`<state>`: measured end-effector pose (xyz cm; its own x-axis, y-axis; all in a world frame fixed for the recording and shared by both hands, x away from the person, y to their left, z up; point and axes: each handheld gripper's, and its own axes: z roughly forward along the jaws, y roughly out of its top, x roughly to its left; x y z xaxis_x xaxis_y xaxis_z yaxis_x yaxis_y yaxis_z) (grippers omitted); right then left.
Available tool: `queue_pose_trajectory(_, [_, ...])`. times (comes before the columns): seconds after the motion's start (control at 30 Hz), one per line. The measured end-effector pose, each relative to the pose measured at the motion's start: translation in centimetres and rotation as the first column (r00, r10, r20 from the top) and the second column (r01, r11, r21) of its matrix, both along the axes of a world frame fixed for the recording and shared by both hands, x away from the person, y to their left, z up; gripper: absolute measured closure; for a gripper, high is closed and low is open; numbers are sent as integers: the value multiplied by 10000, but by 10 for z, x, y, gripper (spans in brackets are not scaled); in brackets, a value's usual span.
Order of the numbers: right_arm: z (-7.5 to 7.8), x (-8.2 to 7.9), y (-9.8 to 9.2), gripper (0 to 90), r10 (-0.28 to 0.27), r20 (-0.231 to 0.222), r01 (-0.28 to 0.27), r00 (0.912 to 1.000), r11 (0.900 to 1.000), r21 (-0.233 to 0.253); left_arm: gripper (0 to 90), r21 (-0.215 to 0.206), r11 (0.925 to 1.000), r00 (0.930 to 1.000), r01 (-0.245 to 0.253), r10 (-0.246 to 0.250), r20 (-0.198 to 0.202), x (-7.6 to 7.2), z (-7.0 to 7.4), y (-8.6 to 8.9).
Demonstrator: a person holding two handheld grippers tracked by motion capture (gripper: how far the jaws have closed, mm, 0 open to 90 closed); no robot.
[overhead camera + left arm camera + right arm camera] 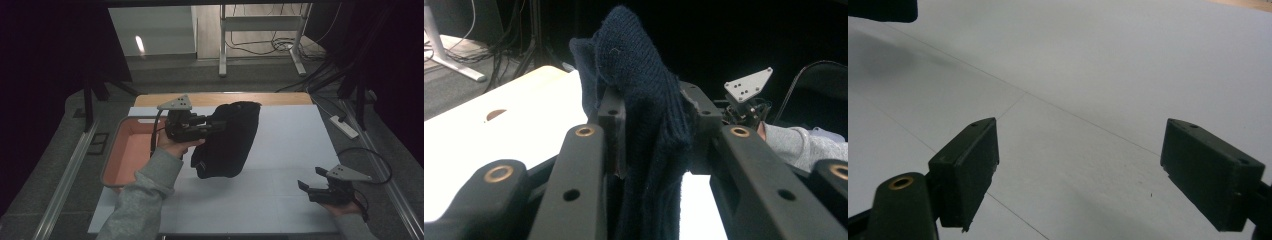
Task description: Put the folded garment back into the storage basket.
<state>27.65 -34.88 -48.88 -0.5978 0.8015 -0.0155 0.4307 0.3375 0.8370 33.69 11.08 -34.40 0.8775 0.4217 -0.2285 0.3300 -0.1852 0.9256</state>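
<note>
We see left gripper (212, 121) fingers clamped on cloth (230, 140), dark knit, hanging above table (290, 150) beside tray (127, 150). Right gripper (311, 184) fingers apart, empty, near table. We judge cloth soft, light, floppy; grip bunched edge.

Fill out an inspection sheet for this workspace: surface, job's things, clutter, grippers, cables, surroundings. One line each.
Surface: white sheet over a wooden table, with faint fold lines.
Job's things: dark knitted garment, held up with its lower end hanging near the sheet; orange tray at the table's left edge, its visible part bare.
Clutter: nothing seen on the sheet.
Grippers: left gripper shut on the garment; right gripper open, low over bare sheet at the near right.
Cables: one loops from each gripper; a power strip and loose wires lie on the floor to the right and behind.
Surroundings: dim room, grey floor, a white metal frame beyond the table.
</note>
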Motion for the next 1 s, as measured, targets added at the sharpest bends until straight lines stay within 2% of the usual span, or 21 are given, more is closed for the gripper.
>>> queue_pose_trajectory(1.0, [0, 1, 0, 165, -101, 4, 101, 9999, 9999, -52, 674, -153, 9977, 9977, -657, 659, 137, -9, 10, 32])
